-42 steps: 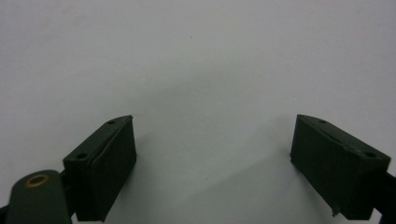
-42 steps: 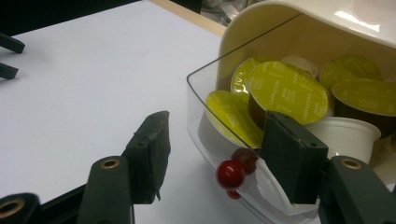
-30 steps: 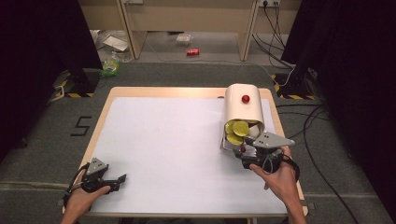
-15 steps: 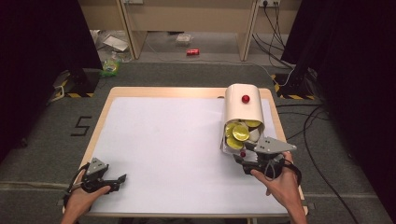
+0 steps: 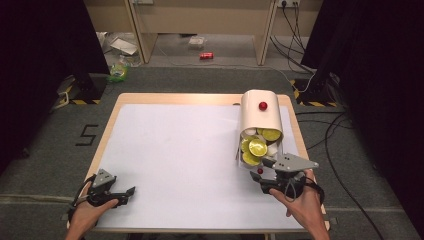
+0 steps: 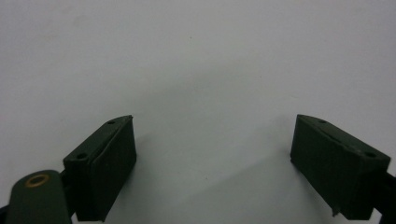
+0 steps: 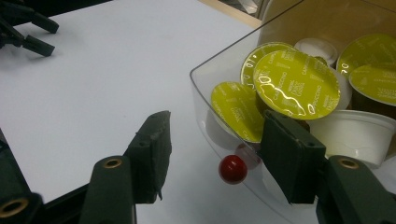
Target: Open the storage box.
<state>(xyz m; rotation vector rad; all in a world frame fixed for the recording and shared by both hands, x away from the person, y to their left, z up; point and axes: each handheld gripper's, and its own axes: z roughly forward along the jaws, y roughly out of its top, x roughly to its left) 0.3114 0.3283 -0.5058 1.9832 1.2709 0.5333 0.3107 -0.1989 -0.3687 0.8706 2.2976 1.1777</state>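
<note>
At table's right, drawer [image 5: 258, 150] opens toward person.

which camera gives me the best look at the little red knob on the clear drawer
The right gripper view: the red knob sits close up between the open right claw, on the clear drawer front. The high view shows it as a small dot; the left gripper view faces bare table.

The desk [image 5: 150, 102] has a wood rim and white top; a cream capsule dispenser [image 5: 260, 115] stands at its right side.
</note>
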